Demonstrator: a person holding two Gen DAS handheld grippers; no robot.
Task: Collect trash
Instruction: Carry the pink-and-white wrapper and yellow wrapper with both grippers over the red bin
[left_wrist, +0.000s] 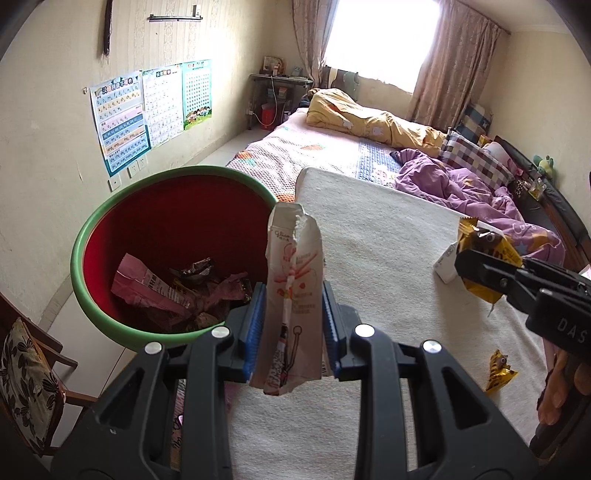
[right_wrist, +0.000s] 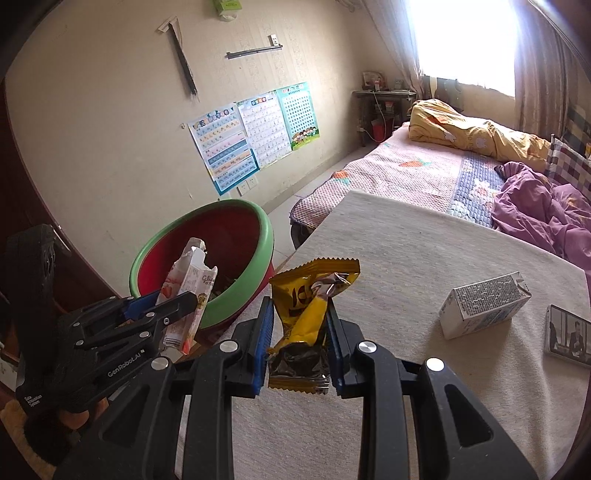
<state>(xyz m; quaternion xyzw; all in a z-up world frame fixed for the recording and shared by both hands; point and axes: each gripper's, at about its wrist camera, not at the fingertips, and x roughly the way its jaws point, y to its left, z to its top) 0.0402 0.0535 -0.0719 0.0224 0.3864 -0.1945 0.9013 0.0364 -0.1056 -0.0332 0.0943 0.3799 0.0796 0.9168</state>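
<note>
L gripper (left_wrist: 291, 321): blue ribbed pads clamped on torn white-pink snack box (left_wrist: 295, 295), flattened cardboard, ragged top edge sticking up past fingertips. Just ahead-left of jaws: round bin (left_wrist: 110, 229), green rim, red inside, crumpled pink and dark wrappers at bottom; mouth open, near rim close to L fingertip. R gripper (right_wrist: 299, 332): pads pinching yellow foil wrapper (right_wrist: 306, 302), crinkly, serrated top edge, dark shiny fold. Ahead-right of R jaws: white milk carton (right_wrist: 484, 306) lying on its side, phone (right_wrist: 569, 336) beyond it near edge. Under both: cream textured cover (right_wrist: 406, 258), flat, bare stretch ahead of jaws. 2nd yellow wrapper (left_wrist: 498, 373) right of L jaws, on cover.
</note>
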